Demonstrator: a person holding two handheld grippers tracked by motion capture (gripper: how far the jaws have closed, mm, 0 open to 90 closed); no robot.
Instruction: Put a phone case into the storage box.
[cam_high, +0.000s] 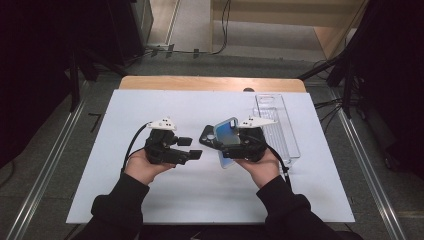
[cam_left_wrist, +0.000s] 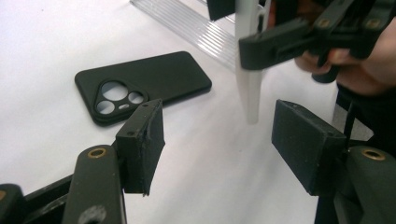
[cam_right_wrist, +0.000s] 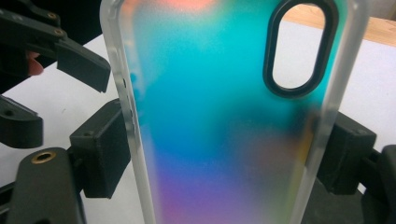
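My right gripper (cam_high: 231, 146) is shut on a translucent phone case (cam_high: 228, 136) with a blue-to-purple sheen, held up on its long edges above the white mat. In the right gripper view the case (cam_right_wrist: 224, 121) stands between the two pads (cam_right_wrist: 107, 149), with its oval camera cut-out at the top right. A black phone case (cam_high: 206, 136) lies flat on the mat just behind it, camera holes up (cam_left_wrist: 116, 95). My left gripper (cam_high: 192, 148) is open and holds nothing. Its jaws point toward the held case, whose edge (cam_left_wrist: 247, 70) hangs just beyond them.
A clear ribbed plastic rack (cam_high: 280, 127) lies along the mat's right side, close behind the right hand (cam_left_wrist: 196, 28). The white mat (cam_high: 150, 200) covers a wooden table with bare room at the left and front. Dark stands and cables ring the table.
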